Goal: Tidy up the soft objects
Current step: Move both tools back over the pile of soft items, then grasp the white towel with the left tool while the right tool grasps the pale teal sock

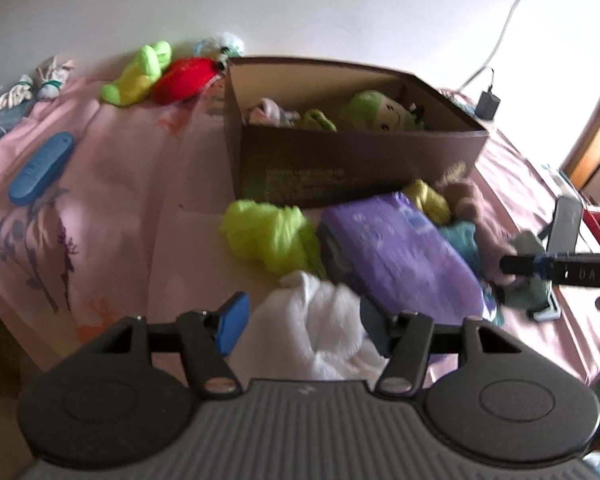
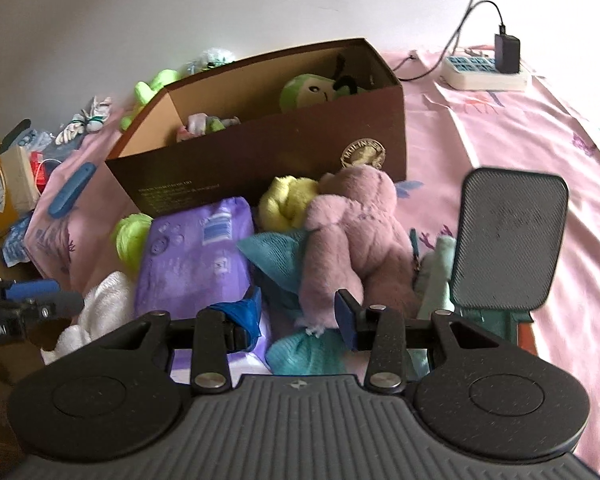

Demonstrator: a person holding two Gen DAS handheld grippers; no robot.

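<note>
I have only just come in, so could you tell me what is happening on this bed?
A person is sorting soft things into the brown cardboard box, which already holds a green plush toy. The left gripper has its fingers open around a white fluffy cloth. The right gripper is open at the mauve plush bear. Neither is lifted.

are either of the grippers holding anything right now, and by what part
Neither. The left gripper is open around the white cloth; the right gripper is open around the pink plush.
</note>
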